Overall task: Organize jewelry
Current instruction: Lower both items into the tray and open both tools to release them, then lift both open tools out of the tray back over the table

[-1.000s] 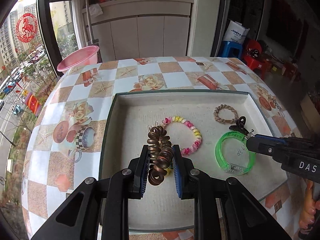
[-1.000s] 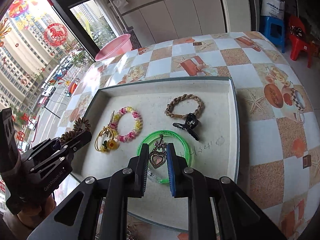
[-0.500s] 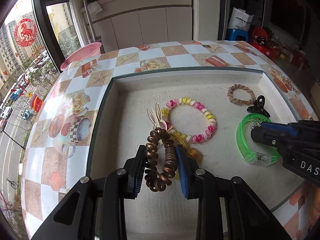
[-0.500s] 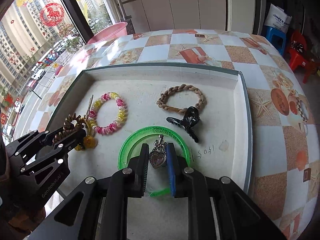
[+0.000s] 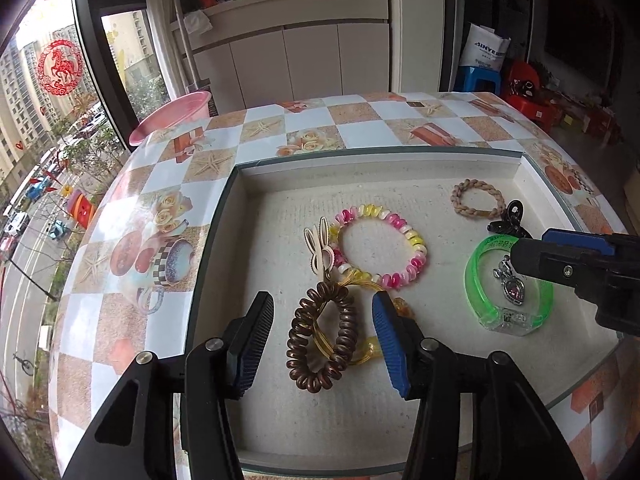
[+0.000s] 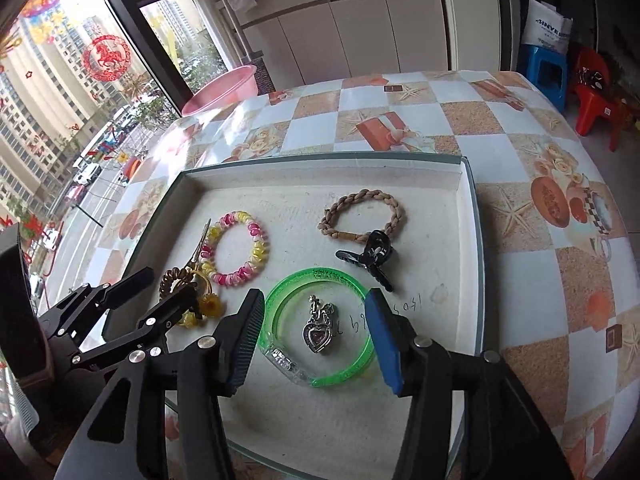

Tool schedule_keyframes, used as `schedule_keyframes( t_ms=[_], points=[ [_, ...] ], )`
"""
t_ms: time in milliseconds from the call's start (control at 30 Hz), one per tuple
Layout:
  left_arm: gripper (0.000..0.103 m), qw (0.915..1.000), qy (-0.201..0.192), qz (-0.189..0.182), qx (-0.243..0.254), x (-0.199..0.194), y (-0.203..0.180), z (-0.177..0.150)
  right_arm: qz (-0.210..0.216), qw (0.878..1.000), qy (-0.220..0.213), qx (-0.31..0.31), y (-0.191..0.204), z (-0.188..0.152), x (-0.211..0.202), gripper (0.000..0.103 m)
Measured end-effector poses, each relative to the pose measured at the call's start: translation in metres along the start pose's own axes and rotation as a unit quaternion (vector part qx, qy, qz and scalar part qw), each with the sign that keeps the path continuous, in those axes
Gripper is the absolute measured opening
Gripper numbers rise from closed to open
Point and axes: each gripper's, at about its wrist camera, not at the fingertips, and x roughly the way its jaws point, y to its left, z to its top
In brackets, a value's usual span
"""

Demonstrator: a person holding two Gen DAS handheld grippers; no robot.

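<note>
Both tools stand spread over the tray (image 6: pixel 466 200): between the left gripper (image 5: pixel 322 330) jaws lies the brown coil hair tie (image 5: pixel 322 340), and between the right gripper (image 6: pixel 314 334) jaws the heart pendant (image 6: pixel 318 330) rests inside the green bangle (image 6: pixel 320 324), apparently just set down. A floor bag (image 5: pixel 486 50) reads "SINVE"; the tray's handwriting is illegible.

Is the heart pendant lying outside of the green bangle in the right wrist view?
No, the heart pendant lies on the tray floor inside the ring of the green bangle, between the open fingers of the right gripper.
</note>
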Motion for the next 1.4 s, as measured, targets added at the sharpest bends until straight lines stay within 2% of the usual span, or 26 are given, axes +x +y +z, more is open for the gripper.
schedule_keyframes(
  t_ms=[33,67,100,133,200,333,400,467,567,667,1100,1400],
  points=[
    [0.064,1.0000,-0.001,0.000,0.001,-0.001,-0.001,0.000,0.002,1.000,-0.002,0.004,-0.001,0.001,-0.003,0.056],
    [0.072,1.0000,-0.002,0.000,0.001,-0.003,-0.001,0.001,0.005,1.000,-0.005,0.009,-0.002,0.002,-0.006,0.056],
    [0.084,1.0000,-0.004,0.001,-0.001,-0.005,-0.001,0.001,0.006,1.000,-0.007,0.014,-0.003,0.002,-0.009,0.056],
    [0.103,0.9999,-0.010,0.004,-0.004,-0.008,0.000,0.001,0.009,1.000,-0.008,0.021,-0.005,0.003,-0.012,0.057],
    [0.103,0.9996,-0.027,0.006,-0.009,-0.018,0.001,0.001,0.012,0.999,-0.012,0.034,-0.009,0.003,-0.019,0.062],
    [0.103,0.9996,-0.027,0.000,-0.011,-0.030,0.001,0.002,0.010,0.999,-0.020,0.043,-0.013,0.001,-0.033,0.065],
    [0.103,0.9994,-0.031,-0.002,-0.011,-0.038,0.001,0.001,0.012,0.999,-0.023,0.045,-0.013,-0.003,-0.040,0.069],
    [0.103,0.9993,-0.036,-0.004,-0.011,-0.047,0.000,-0.001,0.016,0.998,-0.028,0.047,-0.012,-0.008,-0.048,0.078],
    [0.103,0.9990,-0.043,-0.008,-0.011,-0.062,-0.001,-0.007,0.022,0.998,-0.035,0.046,-0.009,-0.016,-0.061,0.079],
    [0.103,0.9987,-0.045,-0.017,-0.016,-0.074,-0.001,-0.013,0.029,0.998,-0.038,0.045,-0.005,-0.023,-0.072,0.087],
    [0.103,0.9967,-0.046,-0.049,-0.045,-0.109,0.001,-0.050,0.029,0.998,-0.041,0.043,0.006,-0.064,-0.107,0.088],
    [0.103,0.9970,-0.044,-0.055,-0.033,-0.121,0.003,-0.079,0.007,0.998,-0.055,0.035,0.012,-0.096,-0.120,0.089]
  ],
)
